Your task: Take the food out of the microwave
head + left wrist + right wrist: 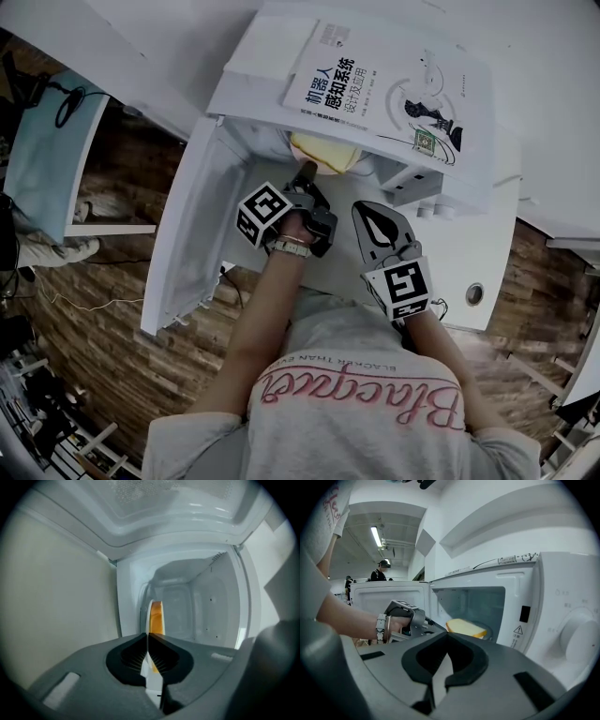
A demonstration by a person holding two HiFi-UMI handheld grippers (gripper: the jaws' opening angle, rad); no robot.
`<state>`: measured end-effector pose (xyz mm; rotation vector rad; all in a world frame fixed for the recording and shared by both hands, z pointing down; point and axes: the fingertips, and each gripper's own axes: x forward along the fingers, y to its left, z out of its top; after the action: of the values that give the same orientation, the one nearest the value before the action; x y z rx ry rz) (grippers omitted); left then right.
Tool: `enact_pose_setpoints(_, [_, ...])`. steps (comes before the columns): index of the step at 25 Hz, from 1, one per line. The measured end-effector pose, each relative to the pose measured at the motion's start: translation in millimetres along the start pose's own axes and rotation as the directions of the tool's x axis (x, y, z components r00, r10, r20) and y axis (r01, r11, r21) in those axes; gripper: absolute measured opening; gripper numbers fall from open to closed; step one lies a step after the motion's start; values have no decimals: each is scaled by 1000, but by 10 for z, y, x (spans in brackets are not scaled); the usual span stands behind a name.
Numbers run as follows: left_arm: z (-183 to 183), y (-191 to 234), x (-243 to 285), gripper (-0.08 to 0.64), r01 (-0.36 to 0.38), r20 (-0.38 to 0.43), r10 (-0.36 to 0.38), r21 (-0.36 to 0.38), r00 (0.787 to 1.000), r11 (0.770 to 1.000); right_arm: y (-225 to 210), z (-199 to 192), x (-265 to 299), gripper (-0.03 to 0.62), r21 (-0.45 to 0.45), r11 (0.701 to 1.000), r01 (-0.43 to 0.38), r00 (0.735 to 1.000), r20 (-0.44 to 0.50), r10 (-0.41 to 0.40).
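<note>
The microwave (pixel 469 234) stands with its door (pixel 187 234) swung out to the left. Inside lies the food, a pale yellow slab (pixel 323 152) (pixel 465 627). My left gripper (pixel 305 174) reaches into the opening, rolled on its side. Its jaws are closed, with the slab's (pixel 156 616) near edge showing white and orange between them at my left gripper (pixel 147 637). In the right gripper view the left gripper (pixel 405 616) is at the opening, its tips hidden. My right gripper (pixel 364 210) (pixel 446 634) hangs shut and empty before the microwave, right of the opening.
A book (pixel 375 84) lies on top of the microwave. The control panel with a round knob (pixel 576 634) is right of the opening. The open door blocks the left side. People (pixel 382 571) stand far off in the room behind.
</note>
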<state>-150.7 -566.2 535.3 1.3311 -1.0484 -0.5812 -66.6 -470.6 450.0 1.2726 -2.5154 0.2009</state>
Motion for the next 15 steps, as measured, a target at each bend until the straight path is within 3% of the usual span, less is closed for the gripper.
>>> enact_pose_setpoints(4, [-23, -42, -41, 12, 53, 9, -53, -19, 999, 998, 9, -7, -57, 9, -2, 1000, 2, 1000, 1, -2])
enact_pose_setpoints(15, [-237, -128, -369, 12, 94, 26, -94, -16, 995, 995, 123, 81, -374, 9, 4, 1000, -27, 997, 69, 27])
